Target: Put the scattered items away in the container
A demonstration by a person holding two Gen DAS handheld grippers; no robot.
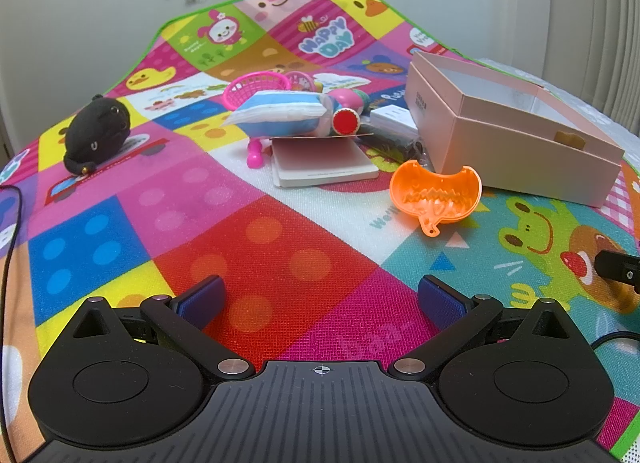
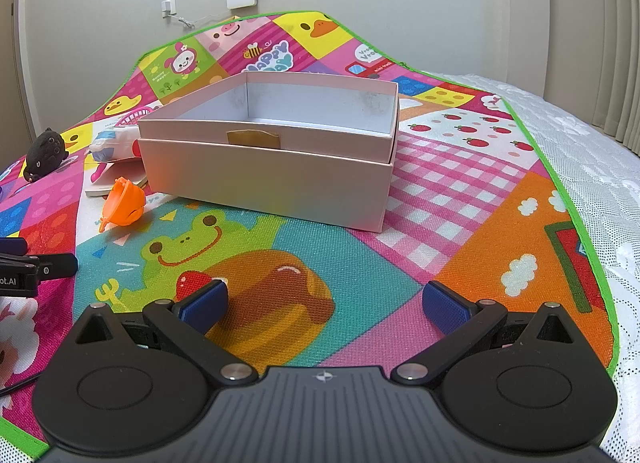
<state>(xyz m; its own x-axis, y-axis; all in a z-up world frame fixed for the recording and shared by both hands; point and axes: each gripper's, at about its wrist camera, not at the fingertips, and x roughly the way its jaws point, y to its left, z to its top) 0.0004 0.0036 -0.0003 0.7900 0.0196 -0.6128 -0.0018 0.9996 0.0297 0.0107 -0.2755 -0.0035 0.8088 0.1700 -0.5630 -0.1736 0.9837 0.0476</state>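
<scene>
Two views, two idle grippers, nothing yet packed.

Left wrist view. The left gripper (image 1: 320,305) hangs low over the colourful patchwork cartoon play mat (image 1: 280,247) spread on a bed, fingers spread wide and holding nothing. Catalogued ahead, all on the mat:
- orange plastic clamshell-shaped toy (image 1: 435,193), nearest, just beside the pale pink open cardboard box (image 1: 516,143);
- white notepad with a dark red cover (image 1: 324,165), partly under a blue-and-white soft packet (image 1: 280,113);
- red-capped round toy (image 1: 345,121) touching the packet;
- bright pink plastic basket (image 1: 256,87) behind the pile;
- black plush animal (image 1: 98,131), well apart at the left.

Other small items lie behind the pile, too crowded to identify.

Right wrist view. The right gripper (image 2: 323,303) faces the box (image 2: 264,179), fingers likewise wide with nothing between them. The visible part of the box interior looks bare; its floor is mostly hidden behind the near wall.

Step in hand, by judgement: the opening one, choosing a first item. The orange toy seems the likeliest pick for the left gripper; that calls for reaching forward and right, closing on its thin rim, lifting over the box wall and letting go inside.
</scene>
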